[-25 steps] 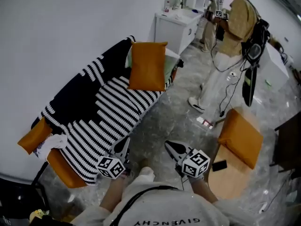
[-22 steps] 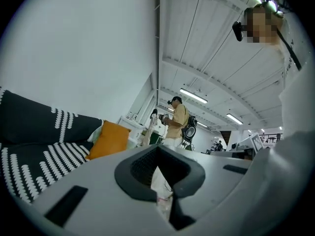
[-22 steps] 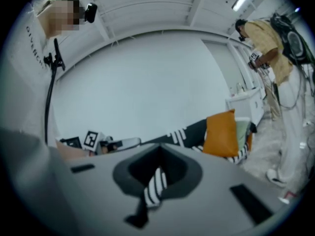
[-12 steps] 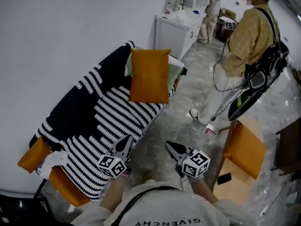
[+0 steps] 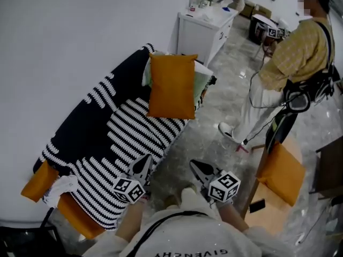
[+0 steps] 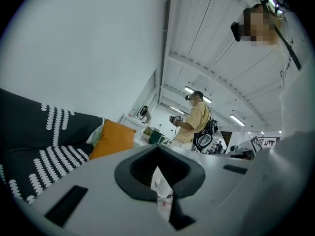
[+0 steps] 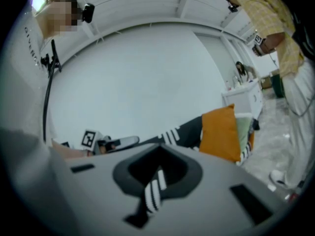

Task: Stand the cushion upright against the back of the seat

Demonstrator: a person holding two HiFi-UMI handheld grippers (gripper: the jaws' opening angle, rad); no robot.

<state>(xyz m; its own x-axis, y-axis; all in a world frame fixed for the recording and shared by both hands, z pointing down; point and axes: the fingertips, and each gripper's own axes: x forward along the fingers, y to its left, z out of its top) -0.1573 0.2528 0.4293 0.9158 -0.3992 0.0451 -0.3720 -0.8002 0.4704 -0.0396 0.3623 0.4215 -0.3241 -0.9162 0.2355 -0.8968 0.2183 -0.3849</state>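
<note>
We hold the left gripper (image 5: 143,162) and the right gripper (image 5: 196,166) low at 6 o'clock, side by side and apart, both clenched with nothing between the jaws. The orange cushion (image 5: 171,85) stands upright at 12 o'clock, at the far end of the striped blanket (image 5: 128,133), resting against a pale green pillow (image 5: 199,84). A person (image 5: 292,63) stands at 2 o'clock, and 1 spare cushion (image 5: 283,173) lies at 4 o'clock
</note>
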